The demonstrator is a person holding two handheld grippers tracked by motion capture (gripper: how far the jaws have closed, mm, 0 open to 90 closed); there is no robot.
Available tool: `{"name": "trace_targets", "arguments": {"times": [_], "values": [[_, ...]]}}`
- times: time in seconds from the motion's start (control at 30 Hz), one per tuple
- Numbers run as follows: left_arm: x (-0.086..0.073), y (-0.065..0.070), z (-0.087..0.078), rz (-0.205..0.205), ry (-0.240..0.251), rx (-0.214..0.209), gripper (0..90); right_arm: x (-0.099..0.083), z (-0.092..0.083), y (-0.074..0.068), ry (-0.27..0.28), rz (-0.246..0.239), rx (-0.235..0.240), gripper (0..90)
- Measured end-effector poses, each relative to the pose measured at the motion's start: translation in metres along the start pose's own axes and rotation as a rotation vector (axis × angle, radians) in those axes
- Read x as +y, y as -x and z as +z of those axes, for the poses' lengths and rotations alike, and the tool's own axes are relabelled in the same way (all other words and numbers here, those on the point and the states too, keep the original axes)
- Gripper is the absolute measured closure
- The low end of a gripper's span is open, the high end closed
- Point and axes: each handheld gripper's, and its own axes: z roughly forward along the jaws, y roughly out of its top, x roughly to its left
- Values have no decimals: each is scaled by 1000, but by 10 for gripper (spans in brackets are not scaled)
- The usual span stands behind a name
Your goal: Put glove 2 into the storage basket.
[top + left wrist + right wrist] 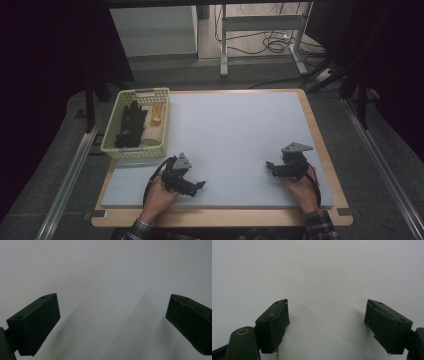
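1. Basket point(111, 145): pale yellow-green, perforated walls, sits on the table's far-left corner, up and to the left of the left gripper point(200, 185) and well apart from the right gripper point(269, 165).
2. Basket contents, left to right: a black glove point(129, 125) lying along the basket's length; beside it a cream-coloured folded item point(152, 134), possibly cloth; at its far end a small orange object point(157, 114) whose identity I cannot make out at this resolution.
3. White mat point(235, 135) covers most of the wooden table point(320, 135); the stretch of mat between the two grippers is bare.
4. Left hand point(159, 195) enters from the bottom edge, plaid sleeve cut off by the frame. It holds the left gripper low over the near-left part of the mat, jaws pointing right toward the other gripper. The cable loops from its near side.
5. Left gripper view: the two black jaws stand far apart, nothing between them, only the white mat point(107, 277) beyond. The jaw tips are blurred.
6. Right hand point(301, 189) enters from the bottom right, sleeve also cut off. It holds the right gripper over the near-right part of the mat, jaws pointing left, grey three-cornered plate on top.
7. Right gripper view: jaws spread wide and empty over the white mat point(319, 272); the pad point(278, 320) on the left jaw looks frayed at its edges.
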Motion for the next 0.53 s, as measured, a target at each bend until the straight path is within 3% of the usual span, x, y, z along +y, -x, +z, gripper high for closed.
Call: {"name": "trace_targets", "arguments": {"times": [0.2,0.53], "values": [[-1,2,8,10,-48,1,0,0,0,0,0,-2,-1,191],[-1,1,9,-1,-55,-7,0,0,0,0,0,-1,0,191]]}}
